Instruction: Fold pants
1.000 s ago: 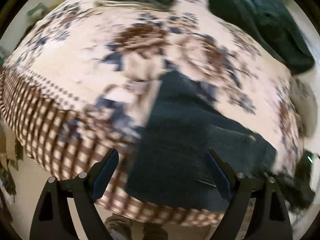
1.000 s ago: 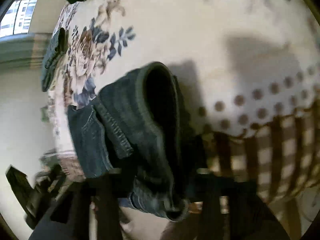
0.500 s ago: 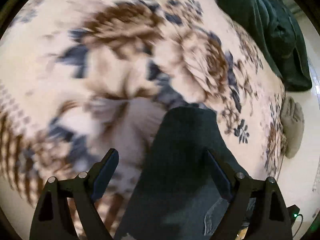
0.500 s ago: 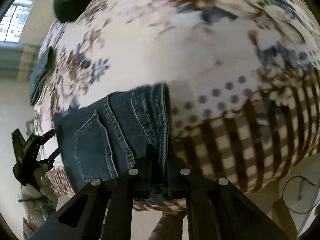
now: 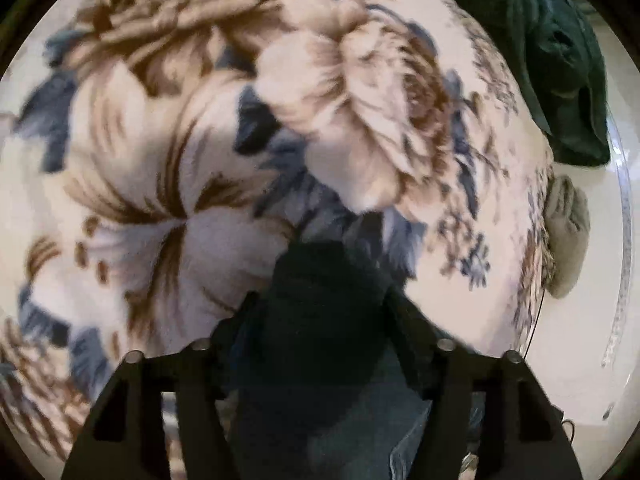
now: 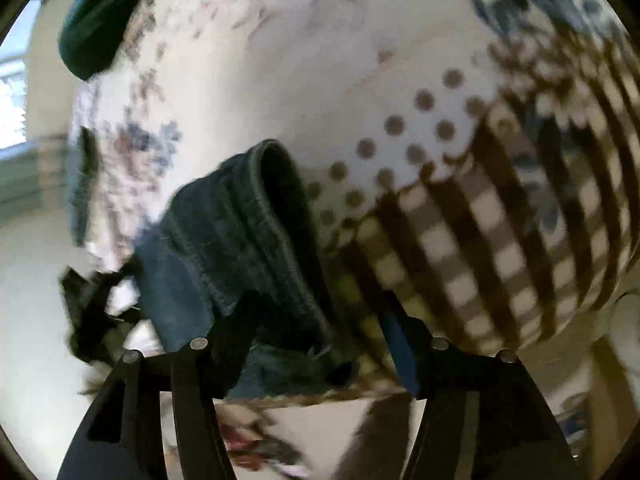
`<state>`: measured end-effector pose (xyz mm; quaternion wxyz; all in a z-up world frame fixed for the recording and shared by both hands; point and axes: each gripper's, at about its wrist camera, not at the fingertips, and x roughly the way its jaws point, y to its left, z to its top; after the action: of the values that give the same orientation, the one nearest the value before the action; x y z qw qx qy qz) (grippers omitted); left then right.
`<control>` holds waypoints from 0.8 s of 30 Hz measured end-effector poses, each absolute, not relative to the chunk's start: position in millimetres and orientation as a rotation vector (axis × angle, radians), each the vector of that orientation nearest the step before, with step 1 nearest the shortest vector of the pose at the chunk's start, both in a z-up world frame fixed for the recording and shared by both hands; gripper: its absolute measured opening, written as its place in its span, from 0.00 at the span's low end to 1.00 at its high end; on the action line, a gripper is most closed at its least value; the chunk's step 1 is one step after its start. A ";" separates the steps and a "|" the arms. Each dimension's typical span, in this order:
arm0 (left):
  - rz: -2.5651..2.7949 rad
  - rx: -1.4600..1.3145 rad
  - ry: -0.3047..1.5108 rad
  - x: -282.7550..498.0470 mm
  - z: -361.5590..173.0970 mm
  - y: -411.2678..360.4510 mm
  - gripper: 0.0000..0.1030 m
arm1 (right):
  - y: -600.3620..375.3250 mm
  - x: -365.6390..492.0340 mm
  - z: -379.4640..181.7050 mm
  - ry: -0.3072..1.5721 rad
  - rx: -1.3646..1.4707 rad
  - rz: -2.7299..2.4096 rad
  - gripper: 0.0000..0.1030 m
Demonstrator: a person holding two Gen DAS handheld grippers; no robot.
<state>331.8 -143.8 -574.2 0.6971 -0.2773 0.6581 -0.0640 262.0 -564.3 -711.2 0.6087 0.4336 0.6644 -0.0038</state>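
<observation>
A: Left wrist view first. What do you count?

B: One pair of jeans [image 5: 320,360], one floral blanket [image 5: 180,140], one dark green garment [image 5: 560,60] at its far right edge, one grey cushion [image 5: 566,236] beside the blanket. The left gripper [image 5: 320,312] has its jaws part open, and a dark fold of the jeans fills the gap between them; whether the fingers [image 5: 404,320] press it I cannot tell.

A: And the right wrist view?

B: The same jeans [image 6: 248,248], one bundle lying near the blanket's [image 6: 320,80] checked border. The right gripper [image 6: 320,320] stands wide open; the denim lies against the left finger [image 6: 236,320], apart from the right one. One green garment [image 6: 96,20] sits top left, and the other gripper [image 6: 92,312] shows blurred at the left.
</observation>
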 end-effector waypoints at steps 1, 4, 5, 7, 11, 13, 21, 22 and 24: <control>-0.148 -0.610 1.449 326.5 -566.5 -142.7 0.73 | -565.0 256.1 -711.3 1.528 1.050 0.004 0.69; -0.173 -0.602 1.400 306.1 -547.4 -140.4 0.85 | -562.3 237.9 -724.9 1.499 1.211 0.008 0.71; -0.170 -0.590 1.400 298.0 -544.6 -140.7 0.86 | -560.4 233.7 -726.3 1.479 1.208 -0.031 0.59; -0.146 -0.546 1.410 284.6 -543.7 -142.3 0.86 | -555.9 231.2 -717.3 1.415 1.130 -0.075 0.33; -0.107 -0.533 1.433 259.3 -549.9 -138.8 0.86 | -530.4 233.0 -669.3 1.332 0.914 -0.084 0.21; -0.098 -0.563 1.448 249.7 -554.7 -135.7 0.86 | -525.4 232.0 -643.9 1.290 0.889 -0.059 0.20; -0.125 -0.588 1.474 240.2 -563.0 -141.1 0.86 | -540.5 219.9 -661.1 1.452 0.853 -0.055 0.19; -0.128 -0.588 1.478 240.3 -564.6 -142.2 0.86 | -543.8 214.3 -675.3 1.498 0.864 -0.073 0.27; -0.136 -0.583 1.482 241.2 -565.9 -144.7 0.86 | -556.6 202.3 -705.6 1.540 0.956 -0.127 0.48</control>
<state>241.2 -144.7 -565.9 0.6973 -0.2615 0.6646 -0.0608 202.3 -556.6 -705.6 0.6149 0.4149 0.6684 -0.0553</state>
